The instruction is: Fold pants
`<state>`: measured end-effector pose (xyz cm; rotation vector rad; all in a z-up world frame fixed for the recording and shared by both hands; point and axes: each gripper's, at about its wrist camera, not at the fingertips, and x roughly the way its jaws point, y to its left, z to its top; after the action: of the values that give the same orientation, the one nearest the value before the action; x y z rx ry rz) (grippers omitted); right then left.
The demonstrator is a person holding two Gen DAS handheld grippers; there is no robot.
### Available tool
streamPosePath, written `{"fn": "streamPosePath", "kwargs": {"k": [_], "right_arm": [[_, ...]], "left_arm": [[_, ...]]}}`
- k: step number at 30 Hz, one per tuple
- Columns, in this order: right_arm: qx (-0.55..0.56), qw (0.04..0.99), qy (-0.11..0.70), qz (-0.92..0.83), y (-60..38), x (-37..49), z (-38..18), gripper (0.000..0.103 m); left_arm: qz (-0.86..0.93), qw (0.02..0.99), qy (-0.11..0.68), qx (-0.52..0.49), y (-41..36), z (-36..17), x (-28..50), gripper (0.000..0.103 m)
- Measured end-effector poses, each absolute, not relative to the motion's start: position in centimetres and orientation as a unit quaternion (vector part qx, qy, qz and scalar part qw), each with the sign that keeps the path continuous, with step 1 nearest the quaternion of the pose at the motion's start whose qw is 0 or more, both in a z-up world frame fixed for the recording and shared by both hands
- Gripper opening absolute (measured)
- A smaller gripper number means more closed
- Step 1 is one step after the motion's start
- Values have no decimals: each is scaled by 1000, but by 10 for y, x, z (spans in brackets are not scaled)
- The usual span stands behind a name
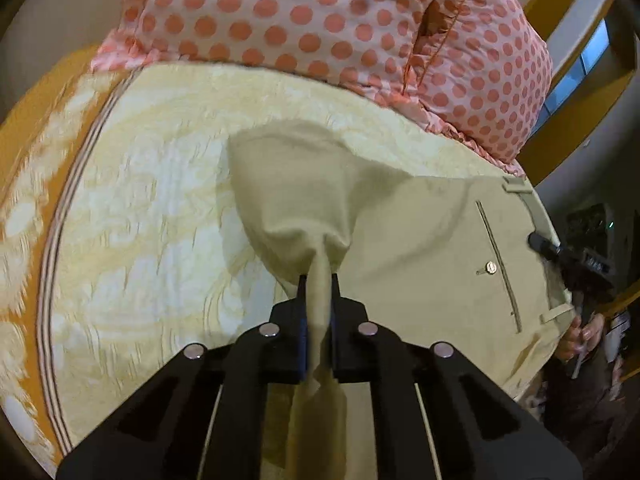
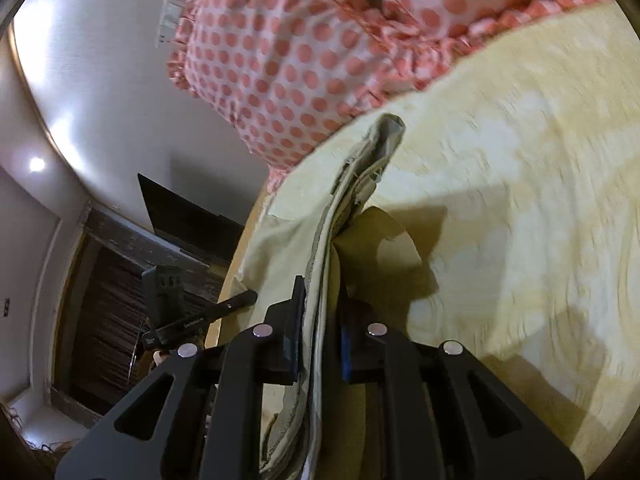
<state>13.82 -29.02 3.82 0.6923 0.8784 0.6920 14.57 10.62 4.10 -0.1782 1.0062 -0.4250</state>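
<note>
Beige pants [image 1: 420, 256] lie on a bed with a pale yellow patterned bedspread [image 1: 152, 208]. The back welt pocket with a button [image 1: 490, 267] and the waistband face up at the right. My left gripper [image 1: 319, 280] is shut on a bunched fold of the pants' fabric and lifts it off the bed. My right gripper [image 2: 320, 292] is shut on the layered waistband edge of the pants [image 2: 360, 184], which stands up between its jaws. The right gripper also shows in the left wrist view [image 1: 544, 246] at the waistband.
A large pink pillow with coral dots [image 1: 320, 20] lies along the head of the bed, also in the right wrist view [image 2: 280, 52]. The bed's right edge drops to a dark floor area [image 2: 104, 300] with a laptop [image 2: 188, 220].
</note>
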Motion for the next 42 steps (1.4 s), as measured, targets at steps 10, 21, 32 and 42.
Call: {"fn": "streamPosePath", "kwargs": {"k": [10, 21, 32, 42], "right_arm": [[203, 895, 385, 98, -330, 204, 57, 21], [125, 873, 441, 169, -273, 179, 37, 80], [20, 911, 404, 83, -204, 51, 32, 102], [-15, 920, 390, 14, -176, 36, 7, 102]], "left_arm": [[-87, 901, 424, -4, 48, 57, 245, 23], [-154, 878, 453, 23, 2, 31, 207, 55], [-43, 923, 376, 77, 13, 38, 69, 101], [-35, 926, 374, 24, 35, 5, 39, 101]]}}
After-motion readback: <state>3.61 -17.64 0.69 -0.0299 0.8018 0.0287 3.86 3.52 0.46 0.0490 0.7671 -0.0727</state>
